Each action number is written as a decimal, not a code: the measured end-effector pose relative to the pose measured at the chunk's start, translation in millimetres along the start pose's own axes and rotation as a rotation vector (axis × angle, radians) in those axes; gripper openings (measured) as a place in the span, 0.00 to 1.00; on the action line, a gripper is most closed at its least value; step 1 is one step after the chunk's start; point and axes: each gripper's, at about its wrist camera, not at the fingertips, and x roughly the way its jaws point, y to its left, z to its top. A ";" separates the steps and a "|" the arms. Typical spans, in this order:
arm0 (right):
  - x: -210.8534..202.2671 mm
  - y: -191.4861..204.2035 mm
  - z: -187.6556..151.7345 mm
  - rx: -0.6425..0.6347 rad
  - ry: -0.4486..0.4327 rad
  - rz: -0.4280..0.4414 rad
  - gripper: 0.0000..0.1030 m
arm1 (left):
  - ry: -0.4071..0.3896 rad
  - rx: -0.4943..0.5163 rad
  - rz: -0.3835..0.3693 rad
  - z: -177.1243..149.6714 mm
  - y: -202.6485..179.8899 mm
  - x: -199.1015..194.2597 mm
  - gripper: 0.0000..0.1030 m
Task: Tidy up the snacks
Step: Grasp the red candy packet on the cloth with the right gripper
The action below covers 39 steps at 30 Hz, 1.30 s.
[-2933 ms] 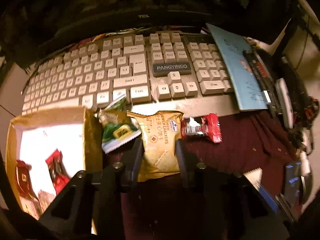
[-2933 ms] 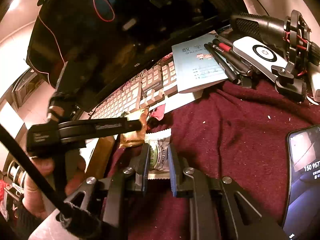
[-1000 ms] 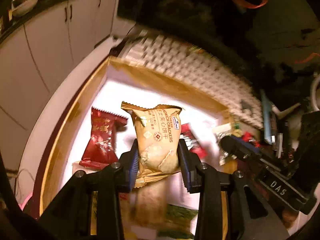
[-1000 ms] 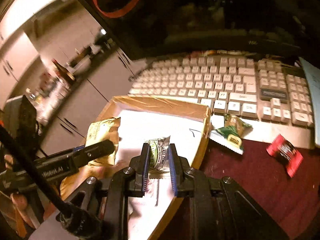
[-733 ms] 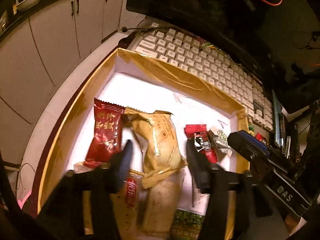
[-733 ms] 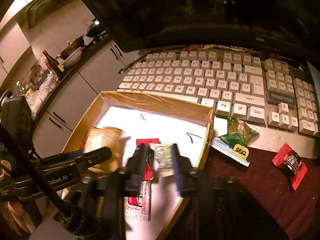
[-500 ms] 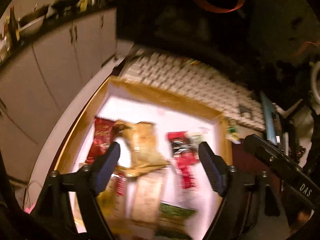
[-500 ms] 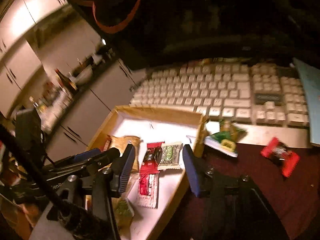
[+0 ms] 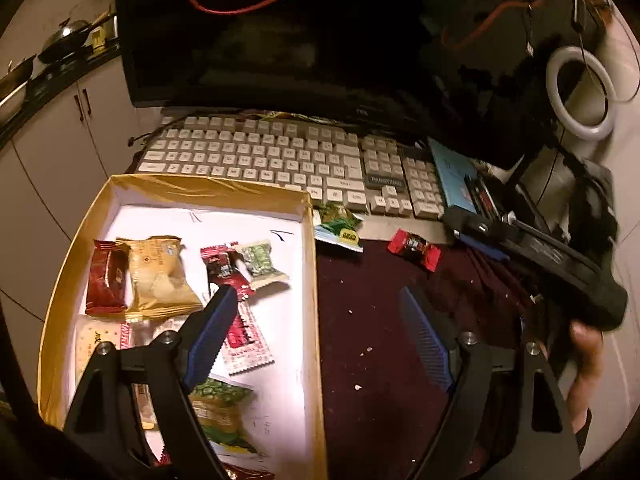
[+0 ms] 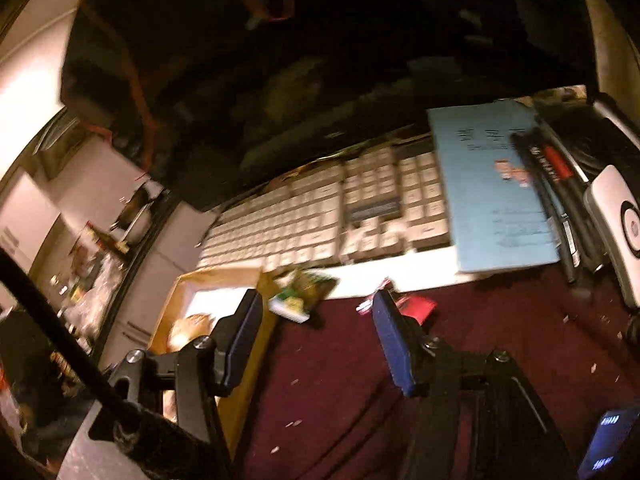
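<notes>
A gold-walled cardboard box (image 9: pixel 308 272) with a white floor holds several snacks, among them a yellow cracker packet (image 9: pixel 158 276), a dark red packet (image 9: pixel 106 276) and a small green-white packet (image 9: pixel 260 262). Outside it, a green packet (image 9: pixel 338 226) and a red candy (image 9: pixel 416 248) lie on the maroon cloth by the keyboard. My left gripper (image 9: pixel 316 330) is open and empty above the box's right wall. My right gripper (image 10: pixel 316 316) is open and empty, just short of the green packet (image 10: pixel 298 294) and the red candy (image 10: pixel 414 306); its body shows in the left wrist view (image 9: pixel 536 256).
A white keyboard (image 9: pixel 280 160) and a dark monitor (image 9: pixel 260 40) stand behind the box. A blue booklet (image 10: pixel 492 188) with pens (image 10: pixel 548 184) lies right of the keyboard. A phone (image 10: pixel 608 448) lies at the front right. A ring light (image 9: pixel 580 92) stands at the far right.
Both grippers let go of their snacks into the box, opened wide and pulled back. The right gripper has swung right toward the cloth; the cracker packet and green-white packet now lie in the box.
</notes>
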 end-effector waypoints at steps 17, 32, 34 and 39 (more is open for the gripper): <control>57.6 2.7 -14.9 -0.128 0.104 -0.113 0.52 | 0.028 0.019 0.019 4.7 -9.0 13.5 0.81; 46.8 -1.2 -22.4 -0.099 0.105 -0.031 0.25 | 0.048 0.034 0.038 7.0 -14.7 18.2 0.81; 41.0 2.3 -16.7 -0.105 0.072 -0.029 0.48 | 0.040 0.040 0.045 6.7 -16.1 16.1 0.81; 65.7 11.5 -9.3 -0.148 0.135 -0.071 0.50 | 0.029 0.035 0.035 7.0 -16.3 11.8 0.81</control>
